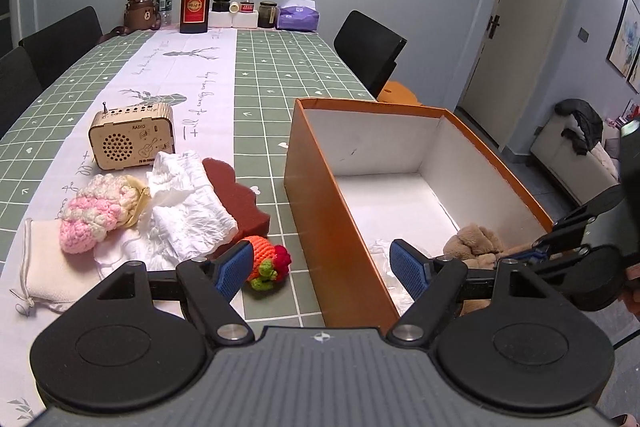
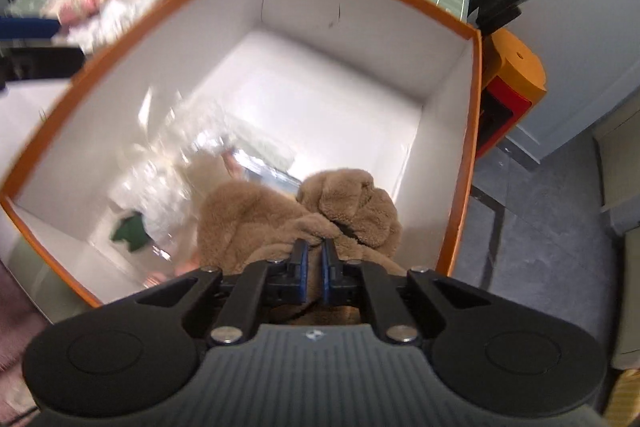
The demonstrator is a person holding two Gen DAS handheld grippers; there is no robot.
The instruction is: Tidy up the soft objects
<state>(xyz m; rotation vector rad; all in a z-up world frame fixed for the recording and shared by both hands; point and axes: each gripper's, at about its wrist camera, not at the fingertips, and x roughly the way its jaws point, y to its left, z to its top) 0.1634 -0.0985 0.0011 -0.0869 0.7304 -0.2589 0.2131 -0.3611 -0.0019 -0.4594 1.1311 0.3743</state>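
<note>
An orange box [image 1: 320, 211] with a white inside stands on the table's right side; it also fills the right wrist view [image 2: 476, 131]. My right gripper [image 2: 314, 247] is shut on a brown plush toy [image 2: 348, 199] and holds it inside the box's near end; the toy shows in the left wrist view [image 1: 476, 239]. Clear plastic packets [image 2: 168, 187] lie on the box floor. My left gripper [image 1: 324, 267] is open and empty, straddling the box's near left wall. Left of the box lie a crocheted carrot [image 1: 266, 261], a brown sponge [image 1: 236, 195], white cloth [image 1: 192, 211], a pink knit piece [image 1: 96, 219] and a cream pouch [image 1: 48, 267].
A wooden radio [image 1: 132, 141] stands behind the soft pile. Bottles, jars and a tissue pack [image 1: 298, 13] line the table's far end. Black chairs [image 1: 368, 47] stand around the table. An orange and red stool [image 2: 516, 83] is beyond the box.
</note>
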